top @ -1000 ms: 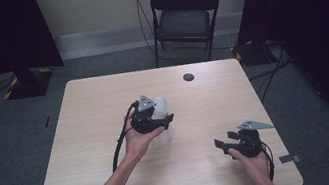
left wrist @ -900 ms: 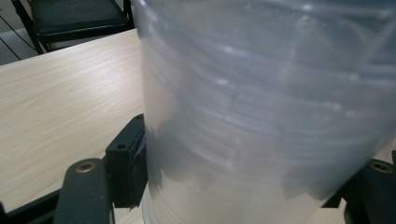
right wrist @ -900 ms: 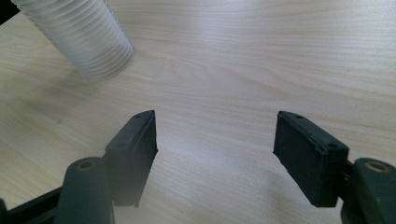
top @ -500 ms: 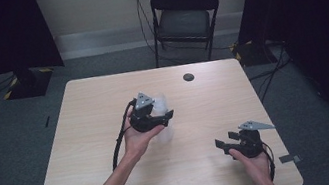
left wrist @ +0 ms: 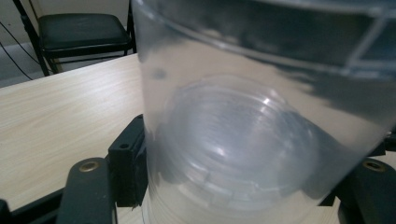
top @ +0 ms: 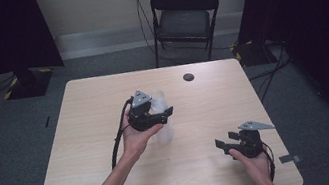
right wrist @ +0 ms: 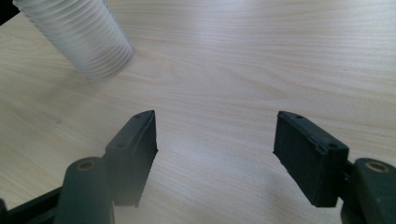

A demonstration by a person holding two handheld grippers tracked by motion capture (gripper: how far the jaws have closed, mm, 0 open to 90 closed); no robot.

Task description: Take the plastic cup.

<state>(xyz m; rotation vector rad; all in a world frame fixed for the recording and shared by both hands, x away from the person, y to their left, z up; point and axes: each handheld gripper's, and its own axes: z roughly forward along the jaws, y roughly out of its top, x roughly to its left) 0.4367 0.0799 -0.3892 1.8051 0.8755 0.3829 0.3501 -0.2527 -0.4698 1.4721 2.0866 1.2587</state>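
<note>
A stack of clear ribbed plastic cups [left wrist: 247, 140] sits between the jaws of my left gripper [top: 162, 115], which is shut on it near mid-table. In the high view the cup stack [top: 157, 99] looks pale and see-through beside the hand, tilted and held just above the wood. The left pad [left wrist: 128, 168] presses against the cup wall. My right gripper [top: 226, 140] rests low near the table's front right corner, open with nothing between its fingers [right wrist: 215, 154]. Its own view catches the ribbed end of the cup stack [right wrist: 79, 35] at top left.
A small dark round object [top: 189, 76] lies near the far edge of the light wooden table [top: 86, 151]. A black folding chair [top: 184, 18] stands beyond it. Bits of tape mark the floor by the front corners.
My left gripper has carried the cup stack slightly up and away from the person. The right gripper has stayed where it was.
</note>
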